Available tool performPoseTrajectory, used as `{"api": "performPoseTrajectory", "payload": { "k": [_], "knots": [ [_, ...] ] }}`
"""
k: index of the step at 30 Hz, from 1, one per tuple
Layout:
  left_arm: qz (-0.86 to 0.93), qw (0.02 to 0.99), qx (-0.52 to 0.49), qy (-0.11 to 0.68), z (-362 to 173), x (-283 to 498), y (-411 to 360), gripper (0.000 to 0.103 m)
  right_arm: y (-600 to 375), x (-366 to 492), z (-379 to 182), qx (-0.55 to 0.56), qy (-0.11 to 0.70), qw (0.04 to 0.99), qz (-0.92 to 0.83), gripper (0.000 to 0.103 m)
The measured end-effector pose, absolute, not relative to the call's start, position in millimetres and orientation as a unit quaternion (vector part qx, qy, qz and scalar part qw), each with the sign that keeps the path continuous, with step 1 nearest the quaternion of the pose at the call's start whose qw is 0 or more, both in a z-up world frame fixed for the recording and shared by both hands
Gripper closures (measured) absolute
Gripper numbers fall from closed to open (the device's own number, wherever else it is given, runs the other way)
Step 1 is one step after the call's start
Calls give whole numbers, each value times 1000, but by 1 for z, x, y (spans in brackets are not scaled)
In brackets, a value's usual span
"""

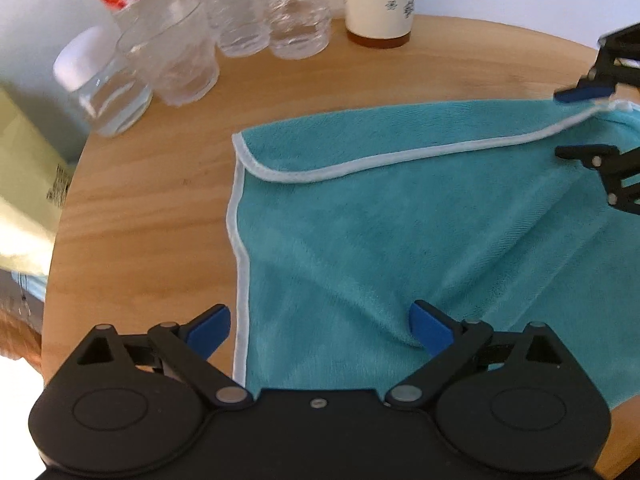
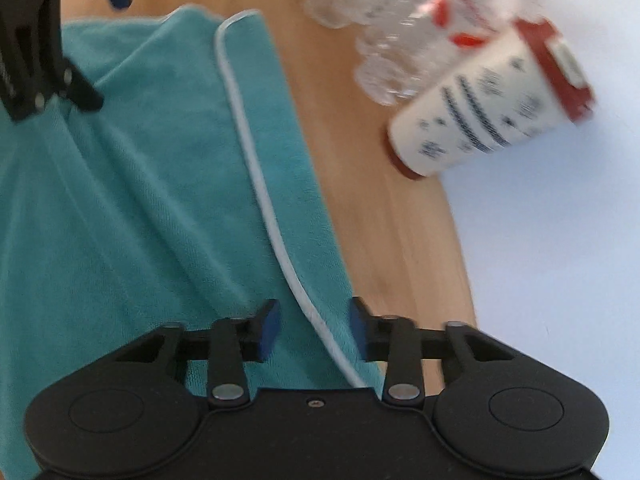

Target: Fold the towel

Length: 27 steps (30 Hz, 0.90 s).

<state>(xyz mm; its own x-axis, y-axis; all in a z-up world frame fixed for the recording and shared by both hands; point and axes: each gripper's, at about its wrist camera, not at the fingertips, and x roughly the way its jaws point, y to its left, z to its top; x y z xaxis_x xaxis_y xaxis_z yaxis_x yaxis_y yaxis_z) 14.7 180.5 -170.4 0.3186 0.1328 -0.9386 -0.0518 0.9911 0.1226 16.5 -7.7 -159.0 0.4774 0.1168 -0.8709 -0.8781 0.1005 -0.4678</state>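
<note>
- The towel (image 1: 400,220), teal terry with a white piped hem, lay on the round wooden table (image 1: 140,208), its far edge already turned over.
- Judged soft, light and limp; best gripped at the hem corners.
- The left gripper (image 1: 320,328) stood wide open over the near hem.
- The right gripper (image 2: 314,330) was open, straddling the hem.
- Clear plastic bottles (image 1: 256,12) and a paper cup (image 1: 380,0) stood nearby.

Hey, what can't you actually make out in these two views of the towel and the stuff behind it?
- Towel: its right end is cut off by the frame in the left wrist view; its near part is hidden under the gripper body in both views.
- Bottles: labels unreadable in the right wrist view, motion blur.
- Cup: top cut off in the left wrist view.
</note>
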Motion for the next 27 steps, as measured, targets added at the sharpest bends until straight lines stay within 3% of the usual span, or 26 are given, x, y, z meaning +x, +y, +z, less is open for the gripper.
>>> {"api": "performPoseTrajectory", "payload": {
  "k": [2, 11, 14, 19, 21, 27],
  "knots": [
    [57, 808, 34, 586, -169, 13, 181, 5, -5, 26, -158, -543, 360, 654, 384, 94],
    [83, 803, 19, 589, -156, 23, 189, 5, -9, 104, -131, -430, 379, 755, 316, 95],
    [83, 814, 1, 576, -143, 33, 194, 5, -8, 129, -136, -422, 379, 775, 280, 89],
    [85, 821, 4, 564, -144, 63, 196, 5, -24, 142, -127, -386, 403, 787, 262, 86],
    [86, 819, 26, 567, -149, 76, 193, 5, -35, 127, -116, -370, 416, 781, 282, 72],
    [72, 810, 18, 581, -162, 96, 205, 5, -66, 66, -112, -307, 496, 743, 328, 70]
  ]
}}
